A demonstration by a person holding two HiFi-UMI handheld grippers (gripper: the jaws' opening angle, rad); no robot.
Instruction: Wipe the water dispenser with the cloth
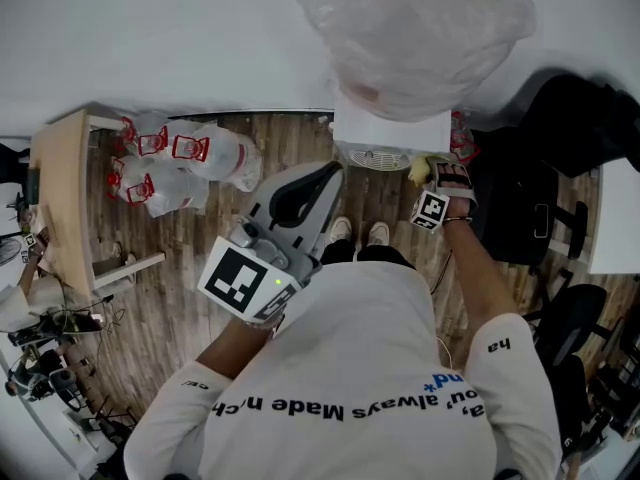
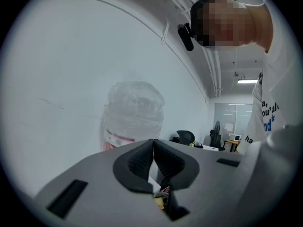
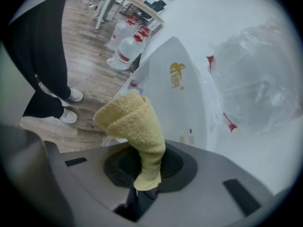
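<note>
The white water dispenser (image 1: 392, 130) stands against the wall with a clear bottle (image 1: 415, 28) on top; it also fills the right gripper view as a white front (image 3: 175, 98) with a gold logo. My right gripper (image 3: 144, 167) is shut on a folded yellow cloth (image 3: 135, 124), held close to the dispenser's front; from the head view the cloth (image 1: 418, 171) shows at the dispenser's right corner. My left gripper (image 1: 300, 193) is raised in front of my body, jaws shut with nothing between them, pointing at the bottle (image 2: 133, 115).
Several spare water bottles (image 1: 190, 163) with red handles lie on the wood floor at the left beside a wooden table (image 1: 60, 198). Black office chairs (image 1: 560, 168) stand at the right. My feet (image 1: 360, 233) are just before the dispenser.
</note>
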